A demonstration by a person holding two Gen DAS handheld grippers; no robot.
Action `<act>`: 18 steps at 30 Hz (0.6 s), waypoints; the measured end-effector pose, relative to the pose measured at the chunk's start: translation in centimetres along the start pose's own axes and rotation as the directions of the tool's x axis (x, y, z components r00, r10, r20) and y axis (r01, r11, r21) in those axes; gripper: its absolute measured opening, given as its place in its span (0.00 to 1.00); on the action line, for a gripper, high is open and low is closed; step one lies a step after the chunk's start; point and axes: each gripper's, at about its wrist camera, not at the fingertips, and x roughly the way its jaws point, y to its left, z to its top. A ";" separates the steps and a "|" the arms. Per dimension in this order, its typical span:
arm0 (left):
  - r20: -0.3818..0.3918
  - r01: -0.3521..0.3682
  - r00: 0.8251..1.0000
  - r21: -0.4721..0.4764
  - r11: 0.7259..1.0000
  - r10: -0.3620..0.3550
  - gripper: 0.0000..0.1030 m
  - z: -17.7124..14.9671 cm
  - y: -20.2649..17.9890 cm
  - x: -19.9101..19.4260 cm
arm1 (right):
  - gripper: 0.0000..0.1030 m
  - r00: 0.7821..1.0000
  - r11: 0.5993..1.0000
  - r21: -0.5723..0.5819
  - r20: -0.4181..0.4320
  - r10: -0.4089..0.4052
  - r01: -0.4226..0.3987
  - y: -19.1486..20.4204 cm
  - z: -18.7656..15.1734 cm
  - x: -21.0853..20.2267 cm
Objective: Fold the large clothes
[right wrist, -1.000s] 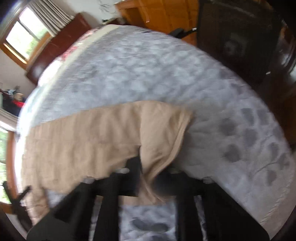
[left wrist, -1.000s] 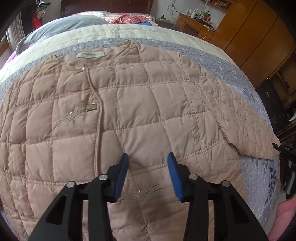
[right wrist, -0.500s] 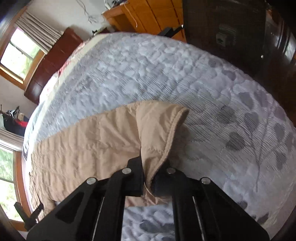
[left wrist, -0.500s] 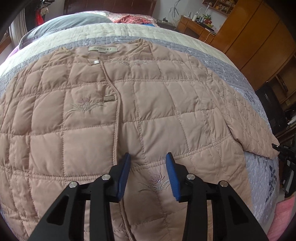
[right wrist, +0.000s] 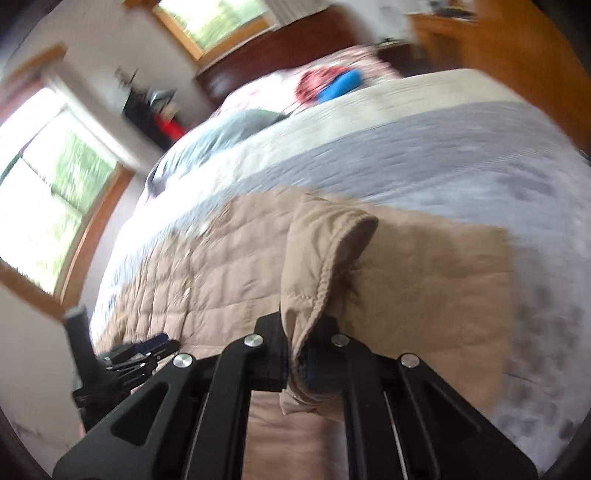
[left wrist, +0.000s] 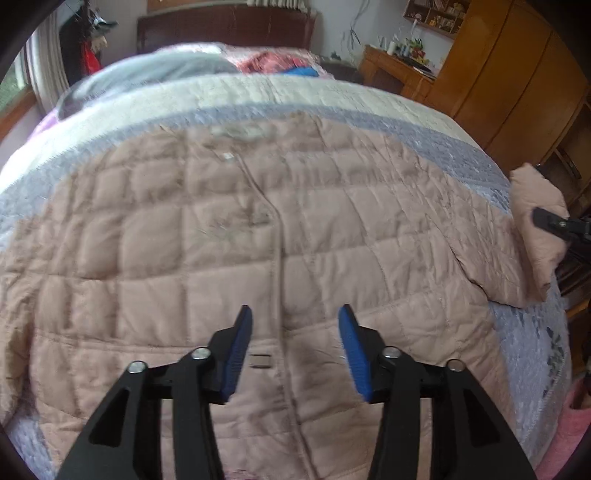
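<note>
My left gripper (left wrist: 293,343) hangs just above the near middle of the quilted jacket (left wrist: 229,254), its jaws opening with nothing pinched between the blue pads (left wrist: 240,354); the jacket's front seam and a small metal clasp (left wrist: 260,360) lie in the gap below them. My right gripper (right wrist: 297,363) is clamped tight on the cuff end of the sleeve (right wrist: 325,258), the fabric squeezed between the jaws and folded over itself, lifted clear of the bedspread (right wrist: 461,147). From the left wrist view that same raised sleeve (left wrist: 535,218) stands at the far right edge of the jacket, with the tip of the right gripper (left wrist: 554,223) biting into it. From the right wrist view the left gripper (right wrist: 144,350) shows low at the left, over the jacket's hem.

The jacket lies spread flat, front up, across the grey band of the bedspread (left wrist: 443,144), collar label (left wrist: 240,131) toward the far side. Beyond it come a cream band, a grey pillow (left wrist: 155,70), and red and blue bedding (left wrist: 288,64) near the dark headboard (left wrist: 225,27). A wooden wardrobe (left wrist: 509,66) stands far right, a window (right wrist: 48,192) on the left.
</note>
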 end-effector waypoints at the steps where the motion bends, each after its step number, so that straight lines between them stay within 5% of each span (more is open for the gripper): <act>1: 0.021 -0.017 1.000 0.008 1.000 0.017 0.51 0.0 0.2 -0.4 | 0.05 1.000 1.000 -0.023 -0.023 -0.002 0.002 1.5 0.2 1.7; 7: 0.023 -0.041 0.999 -0.019 0.999 0.041 0.53 0.5 3.2 -0.2 | 0.05 0.991 0.994 -0.086 -0.115 -0.070 0.060 4.5 -0.8 8.9; 10: 0.008 -0.043 0.999 -0.036 0.998 0.043 0.53 0.4 3.9 0.6 | 0.13 0.984 0.994 -0.096 -0.167 -0.060 0.044 5.0 -1.3 11.3; 14: 0.001 0.029 1.000 -0.060 0.998 -0.029 0.54 0.5 3.7 1.0 | 0.45 0.972 0.988 -0.056 -0.196 0.134 -0.147 4.7 -1.7 10.3; 18: -0.007 0.113 0.993 -0.069 0.991 -0.114 0.62 0.9 2.2 1.4 | 0.45 0.982 0.986 -0.051 -0.111 0.151 -0.157 3.0 -1.6 6.0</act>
